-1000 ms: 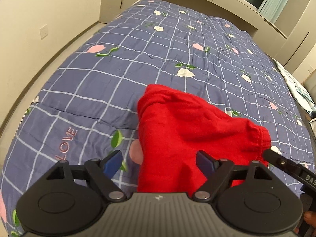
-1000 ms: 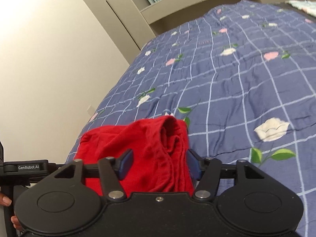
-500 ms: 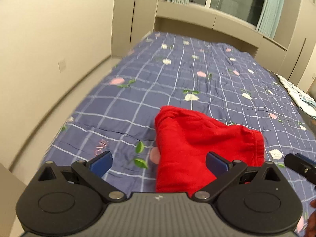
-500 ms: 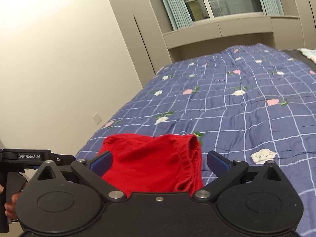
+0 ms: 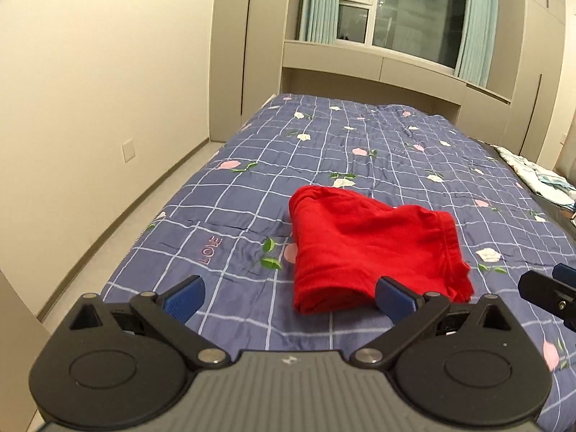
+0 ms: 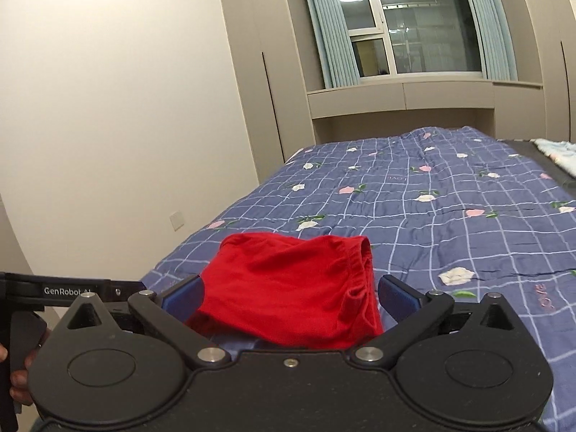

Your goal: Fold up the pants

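From the left wrist we see the red pants (image 5: 370, 248) folded into a compact bundle on the blue floral quilt (image 5: 234, 194); our left gripper (image 5: 288, 297) gapes wide, holding nothing. From the right wrist, the elastic waistband (image 6: 356, 255) faces right; our right gripper (image 6: 288, 293) is likewise spread, empty.

A bed under a blue checked floral quilt (image 5: 360, 151) fills the room between cream walls (image 5: 90, 90), beige wardrobes (image 6: 252, 72) and a dark, teal-curtained window (image 6: 403, 21) reflecting ceiling lamps.
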Demonstrator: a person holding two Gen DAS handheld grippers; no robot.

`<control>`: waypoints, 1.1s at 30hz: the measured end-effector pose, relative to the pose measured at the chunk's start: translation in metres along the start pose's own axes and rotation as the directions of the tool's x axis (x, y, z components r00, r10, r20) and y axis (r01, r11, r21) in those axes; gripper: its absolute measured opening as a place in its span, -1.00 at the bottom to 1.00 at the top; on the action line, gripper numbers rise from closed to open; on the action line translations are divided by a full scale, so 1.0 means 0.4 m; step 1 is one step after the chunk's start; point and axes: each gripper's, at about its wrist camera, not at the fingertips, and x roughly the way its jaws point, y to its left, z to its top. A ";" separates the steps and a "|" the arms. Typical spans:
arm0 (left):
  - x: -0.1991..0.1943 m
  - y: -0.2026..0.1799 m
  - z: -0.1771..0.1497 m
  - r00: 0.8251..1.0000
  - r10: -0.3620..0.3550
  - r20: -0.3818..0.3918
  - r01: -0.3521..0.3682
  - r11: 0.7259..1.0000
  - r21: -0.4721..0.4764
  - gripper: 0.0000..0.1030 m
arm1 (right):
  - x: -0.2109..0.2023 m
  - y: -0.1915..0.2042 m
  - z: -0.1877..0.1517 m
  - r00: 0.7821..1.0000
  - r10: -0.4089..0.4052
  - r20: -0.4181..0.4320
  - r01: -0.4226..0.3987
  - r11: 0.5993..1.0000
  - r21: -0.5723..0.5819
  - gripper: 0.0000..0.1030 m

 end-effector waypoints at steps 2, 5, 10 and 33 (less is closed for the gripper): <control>-0.017 -0.001 -0.019 1.000 -0.002 0.008 0.001 1.000 0.012 0.99 | -0.020 0.007 -0.017 1.000 -0.009 0.001 0.009 1.000 -0.006 0.99; -0.037 -0.001 -0.049 1.000 -0.006 0.020 0.006 1.000 0.025 0.99 | -0.034 0.013 -0.039 1.000 -0.026 -0.014 0.026 1.000 -0.009 0.99; -0.049 -0.003 -0.076 1.000 -0.012 0.019 0.012 1.000 0.028 0.99 | -0.046 0.011 -0.061 0.998 -0.050 -0.032 0.050 0.999 0.005 0.99; -0.050 -0.007 -0.108 1.000 0.014 0.017 -0.015 0.999 0.051 0.99 | -0.032 0.006 -0.103 0.981 -0.158 -0.116 0.155 0.987 -0.033 0.99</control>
